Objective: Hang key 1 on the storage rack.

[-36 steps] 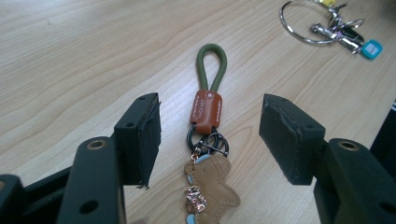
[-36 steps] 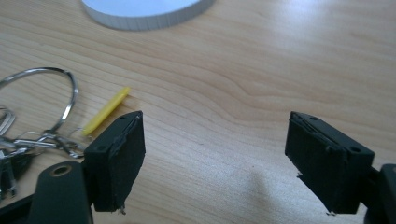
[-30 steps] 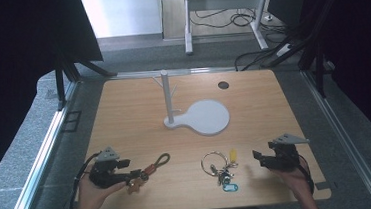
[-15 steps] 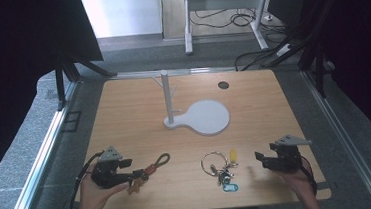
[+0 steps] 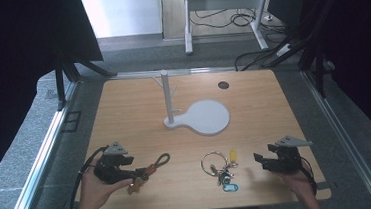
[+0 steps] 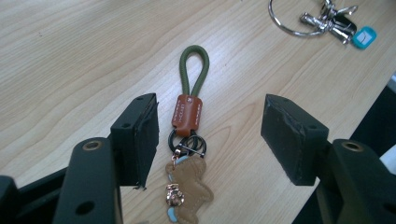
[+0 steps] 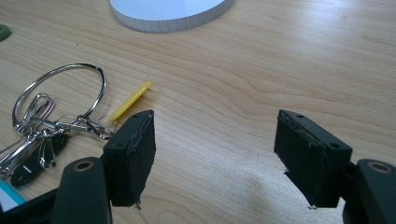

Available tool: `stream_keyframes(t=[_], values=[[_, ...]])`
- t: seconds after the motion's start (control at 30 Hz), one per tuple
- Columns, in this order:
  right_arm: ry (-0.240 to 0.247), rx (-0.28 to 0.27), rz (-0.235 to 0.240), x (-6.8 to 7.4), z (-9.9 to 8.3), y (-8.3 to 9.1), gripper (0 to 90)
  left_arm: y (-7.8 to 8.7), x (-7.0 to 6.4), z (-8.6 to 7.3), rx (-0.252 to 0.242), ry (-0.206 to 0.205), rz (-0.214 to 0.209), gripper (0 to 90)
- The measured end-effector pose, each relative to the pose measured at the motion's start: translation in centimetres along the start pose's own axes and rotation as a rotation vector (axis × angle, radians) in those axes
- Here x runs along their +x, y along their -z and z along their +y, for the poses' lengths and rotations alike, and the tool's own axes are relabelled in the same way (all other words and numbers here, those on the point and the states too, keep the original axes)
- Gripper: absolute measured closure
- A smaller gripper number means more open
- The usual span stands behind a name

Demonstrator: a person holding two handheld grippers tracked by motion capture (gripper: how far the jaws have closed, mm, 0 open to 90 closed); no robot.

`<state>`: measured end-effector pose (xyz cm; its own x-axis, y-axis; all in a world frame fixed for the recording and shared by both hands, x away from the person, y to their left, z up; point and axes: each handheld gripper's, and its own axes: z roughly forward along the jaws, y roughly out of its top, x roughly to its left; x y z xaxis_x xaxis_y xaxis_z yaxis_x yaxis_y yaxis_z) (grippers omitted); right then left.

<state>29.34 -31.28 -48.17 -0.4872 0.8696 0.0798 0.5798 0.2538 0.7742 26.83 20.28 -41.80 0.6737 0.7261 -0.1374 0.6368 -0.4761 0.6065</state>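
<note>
Little changed since earlier frames: left gripper kept low, jaws open astride green-loop keychain lying on worktop (grasp judged imminent). Right gripper open, idle beside key ring.

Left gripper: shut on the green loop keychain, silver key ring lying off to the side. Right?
Not quite. The left gripper is open: in the left gripper view its jaws stand apart on either side of the keychain, touching nothing. The key ring does lie off to the side.
</note>
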Motion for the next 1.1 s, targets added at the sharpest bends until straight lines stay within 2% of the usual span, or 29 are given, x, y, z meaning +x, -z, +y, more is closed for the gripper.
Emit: stream_keyframes(t=[0.13, 0.33, 0.87, 1.1], values=[[-0.006, 0.0, 0.0, 0.0, -0.1, 0.3, 29.5, -0.4, -0.1, 0.7, 0.05, -0.013, 0.004, 37.6], [-0.011, 0.011, 0.001, -0.2, -0.2, 0.5, 29.4, -2.1, -0.1, 1.5, 0.12, -0.029, 0.028, 37.7], [-0.001, 0.016, -0.003, -0.2, -0.7, 0.5, 29.4, -6.2, -0.2, 2.1, 0.29, -0.082, 0.048, 43.3], [0.004, 0.021, -0.009, -0.2, -0.8, 0.3, 29.5, -7.5, 0.1, 2.3, 0.322, -0.082, 0.051, 47.5]])
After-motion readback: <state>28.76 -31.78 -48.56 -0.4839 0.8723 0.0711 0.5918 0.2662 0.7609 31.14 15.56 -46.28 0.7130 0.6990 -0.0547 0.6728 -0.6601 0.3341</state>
